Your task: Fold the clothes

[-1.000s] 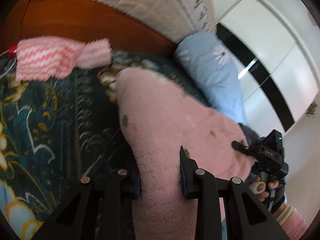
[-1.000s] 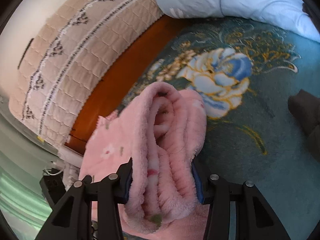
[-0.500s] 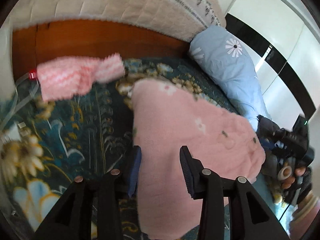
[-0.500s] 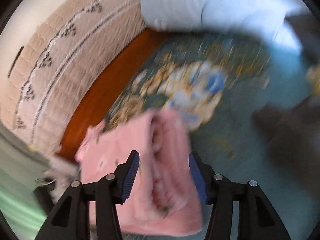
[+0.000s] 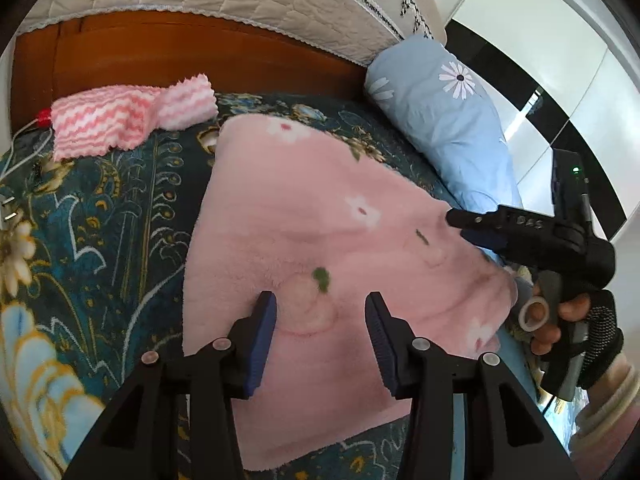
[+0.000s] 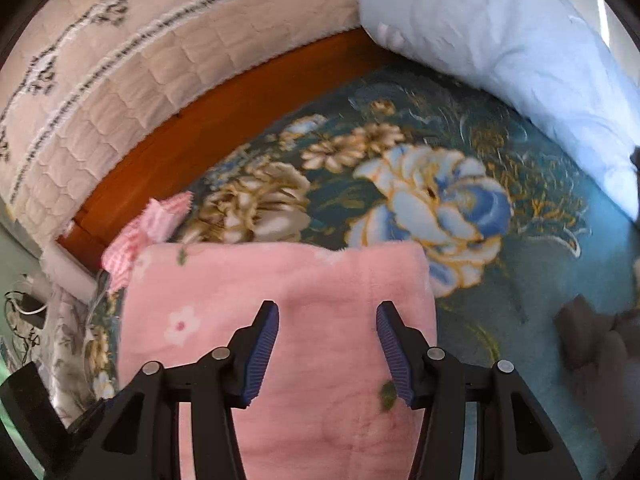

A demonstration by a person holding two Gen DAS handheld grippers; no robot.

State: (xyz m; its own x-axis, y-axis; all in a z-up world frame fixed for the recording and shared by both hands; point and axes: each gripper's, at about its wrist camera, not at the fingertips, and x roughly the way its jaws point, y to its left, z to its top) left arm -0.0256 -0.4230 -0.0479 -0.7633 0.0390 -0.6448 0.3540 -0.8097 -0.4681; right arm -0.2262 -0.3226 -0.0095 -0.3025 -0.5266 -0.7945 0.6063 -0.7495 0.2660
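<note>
Progress, judged from both wrist views: fluffy pink fleece garment with small white flowers (image 5: 320,240) lies flat as a folded rectangle on the dark teal floral bedspread (image 5: 100,220); no loose sleeve or hanging edge in view. Sits centre of the left wrist view, far edge toward 12 o'clock near the brown wooden headboard (image 5: 160,52). Fold of this piece reads as done, or nearly so.

Left gripper (image 5: 320,332): jaws opening, blue pads clear of the fleece, nothing pinched between them; garment only lies beneath.

Right gripper (image 6: 327,344): jaws parted over the near end of the same garment, pads not pressing on it. Also seen at 3 o'clock in the left wrist view, borne by the gloved right hand (image 5: 568,320), tip just over the garment's right edge.

Second item: pink-and-white zigzag-striped fuzzy cloth (image 5: 128,120) at 10 o'clock, by the headboard, well apart from the folded piece. Looks roughly bunched, not squared; likely still to fold, though cannot tell for certain.

Pale blue daisy-print pillow (image 5: 440,120) at 1 o'clock, untouched. Dark grey heap (image 6: 592,336) at 3 o'clock in the right view: too blurred to identify.
</note>
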